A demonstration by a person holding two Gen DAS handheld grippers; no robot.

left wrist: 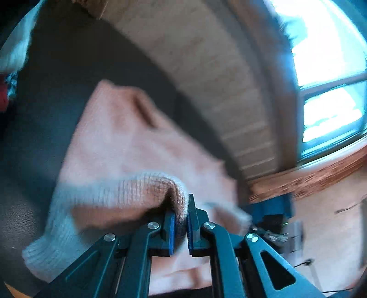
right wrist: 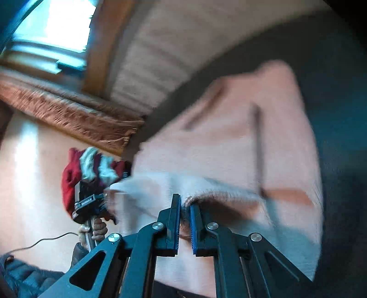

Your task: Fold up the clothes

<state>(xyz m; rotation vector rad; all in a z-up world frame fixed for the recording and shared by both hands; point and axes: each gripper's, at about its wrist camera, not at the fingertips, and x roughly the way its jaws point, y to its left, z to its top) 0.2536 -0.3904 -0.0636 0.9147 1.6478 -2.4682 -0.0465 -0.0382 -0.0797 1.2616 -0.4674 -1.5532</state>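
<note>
Both grippers are tilted sideways, so the room leans across each wrist view, and both frames are motion-blurred.

The left gripper (left wrist: 181, 220) points forward over a dark surface (left wrist: 75, 75) with its fingers (left wrist: 170, 231) drawn nearly together on a bunched fold of the pink knit sweater (left wrist: 128, 146); the ribbed edge humps up just above the tips and a strip of knit fills the narrow gap between the blue pads. At the right of this view, behind the sweater's edge, part of the right gripper (left wrist: 273, 217) shows.

The right gripper (right wrist: 184, 220) is posed the same way, its fingers (right wrist: 174, 227) closed to a slim gap with a pinched ridge of the same sweater's near edge between them. To the left in the right wrist view, the left gripper shows as a dark body on a handle, gripped by the person's hand (right wrist: 93, 231).

The sweater lies mostly flat on the dark surface, its long axis running away from the grippers toward the pale brick wall (left wrist: 206, 68), its near edge lifted between the two grips. A red-and-white garment (right wrist: 91, 172) sits at the left beside a wooden ledge (right wrist: 68, 114) beneath a bright window (right wrist: 57, 20).
</note>
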